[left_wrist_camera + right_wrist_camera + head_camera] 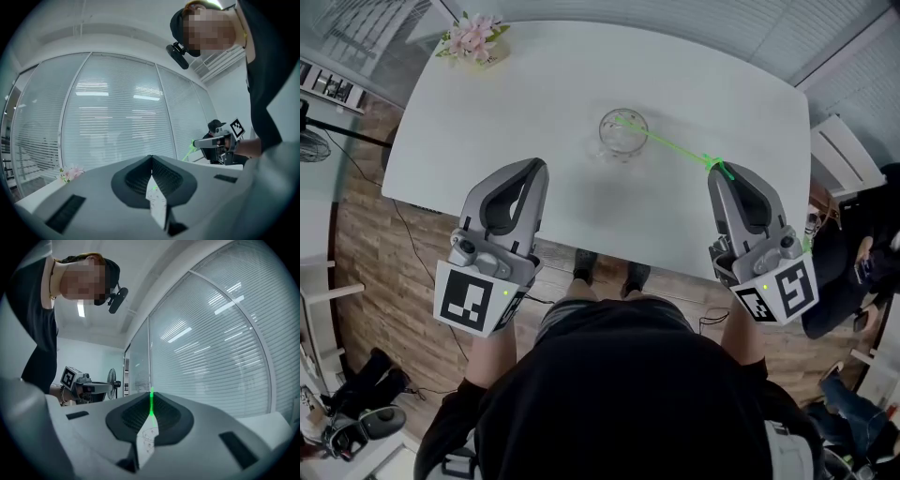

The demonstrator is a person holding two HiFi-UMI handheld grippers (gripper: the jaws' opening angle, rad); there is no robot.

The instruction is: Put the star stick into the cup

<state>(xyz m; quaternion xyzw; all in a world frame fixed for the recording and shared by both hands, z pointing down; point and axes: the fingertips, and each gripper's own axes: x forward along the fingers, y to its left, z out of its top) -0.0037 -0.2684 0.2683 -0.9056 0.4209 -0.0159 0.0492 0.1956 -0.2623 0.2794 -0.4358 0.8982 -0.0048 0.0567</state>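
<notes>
A clear glass cup (623,134) stands near the middle of the white table (534,103). A thin green star stick (670,146) slants from the cup's mouth back to my right gripper (719,172), which is shut on its near end. In the right gripper view the green stick (151,405) rises from between the closed jaws of my right gripper (151,420). Whether the stick's far tip is inside the cup I cannot tell. My left gripper (539,169) hovers at the table's near left, shut and holding nothing. In the left gripper view the jaws of my left gripper (151,161) meet in a line.
A pot of pink flowers (474,39) sits at the table's far left corner. A white chair (841,150) and a seated person in dark clothes (853,267) are off the right edge. Glass walls with blinds (117,122) surround the room.
</notes>
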